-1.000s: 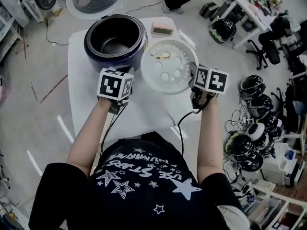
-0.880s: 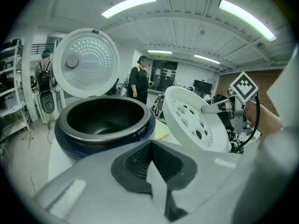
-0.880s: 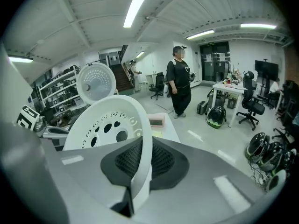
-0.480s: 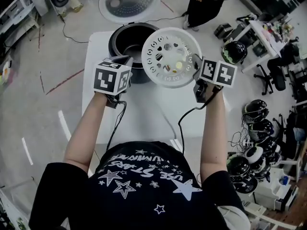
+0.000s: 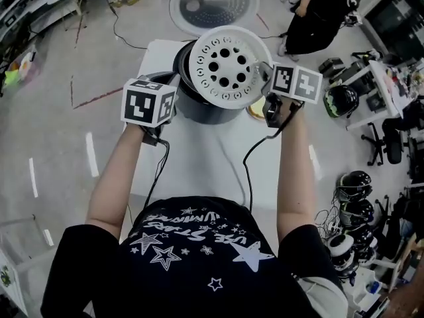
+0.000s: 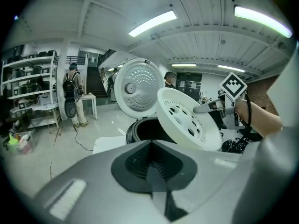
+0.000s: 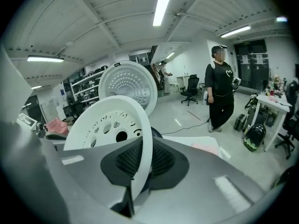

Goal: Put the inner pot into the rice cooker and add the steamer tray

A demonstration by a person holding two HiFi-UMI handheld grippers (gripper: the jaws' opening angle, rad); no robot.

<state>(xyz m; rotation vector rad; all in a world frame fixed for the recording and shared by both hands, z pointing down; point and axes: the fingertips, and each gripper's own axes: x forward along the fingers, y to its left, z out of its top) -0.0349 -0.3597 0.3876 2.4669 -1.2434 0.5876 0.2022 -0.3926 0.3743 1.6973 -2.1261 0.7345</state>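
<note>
1. Steamer tray point(image 5: 228, 68): a white dish pierced with round holes. It was held by its rim, tilted, in the air above the open mouth of the rice cooker and not seated in it.
2. Right gripper point(image 7: 138, 181): its jaws were clamped on the tray's rim, which was seen edge-on between the ribbed pads.
3. Left gripper point(image 6: 150, 171): its jaws were seen pressed together with nothing between them. It was held beside the cooker's left flank, apart from the tray.
4. Rice cooker point(image 5: 199, 110): the dark body was stood at the far end of the white surface point(image 5: 199, 158), with its lid point(image 5: 213, 4) opened upright behind it. Its interior was largely covered by the tray in the head view and was shown only as a dark opening in the left gripper view.
5. Person point(image 7: 219, 85): dressed in black, seen standing on the floor beyond the surface.
</note>
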